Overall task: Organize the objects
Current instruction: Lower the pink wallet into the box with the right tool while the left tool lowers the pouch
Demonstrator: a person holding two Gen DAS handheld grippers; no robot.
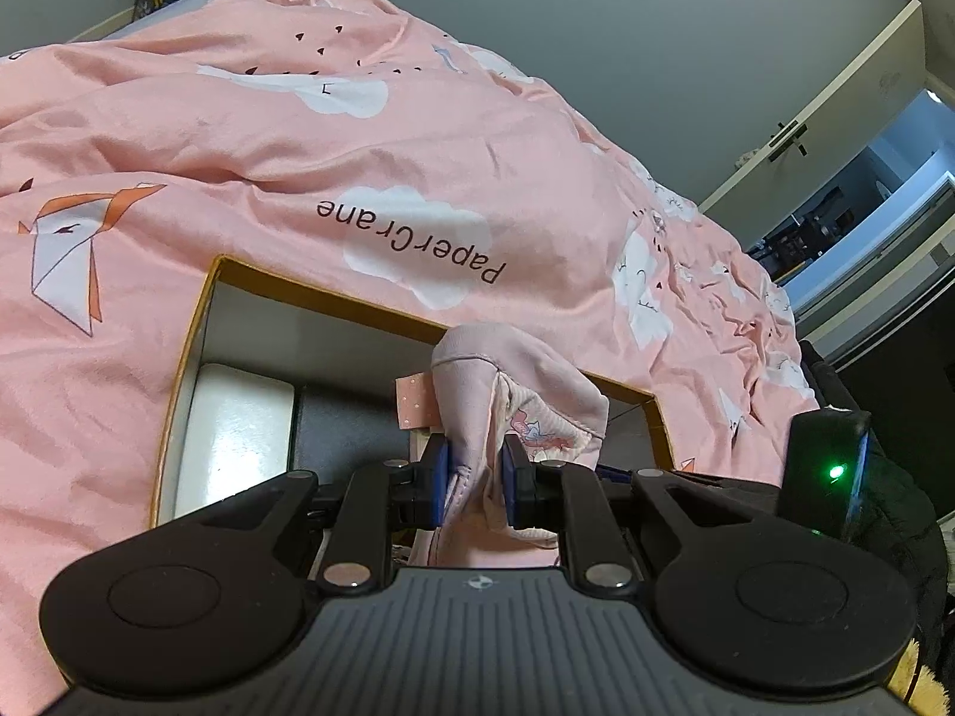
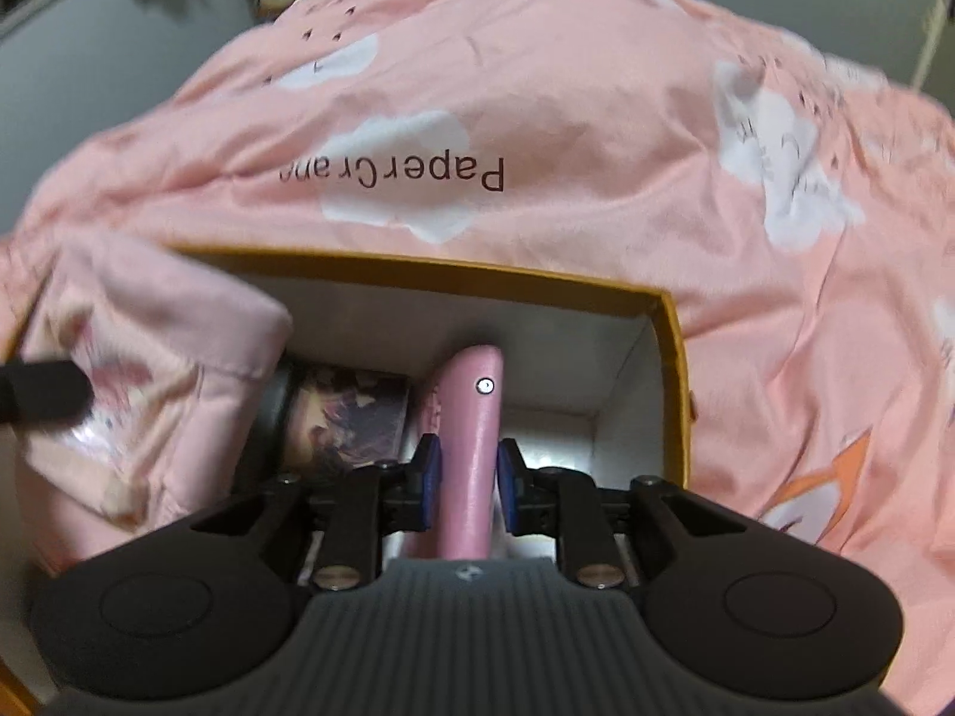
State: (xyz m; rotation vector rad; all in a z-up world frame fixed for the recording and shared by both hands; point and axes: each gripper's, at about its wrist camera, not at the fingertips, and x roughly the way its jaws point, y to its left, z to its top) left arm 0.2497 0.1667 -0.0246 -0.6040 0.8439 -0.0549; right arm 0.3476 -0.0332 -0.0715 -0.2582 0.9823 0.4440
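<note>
Left gripper [image 1: 474, 480] is clamped on a pink cloth pouch [image 1: 513, 394], blue pads [image 1: 439, 486] pressing into the fabric from both sides. The pouch is held up over the open box [image 1: 197, 322], near its right half; the printed lining shows at the fold. Right gripper [image 2: 464, 480] is clenched around a pink handle-like item [image 2: 471, 435] with a small metal stud near its tip; can't tell what it is. It points into the same box [image 2: 671, 358], toward the right inner corner. The pouch [image 2: 155, 382] shows blurred at the left of the right wrist view. Inside the box: a white rectangular item [image 1: 236, 435] at left and a dark printed cylinder [image 2: 340, 417] lying beside the pink item. The box sits on a pink "PaperCrane" duvet [image 1: 358, 149].
</note>
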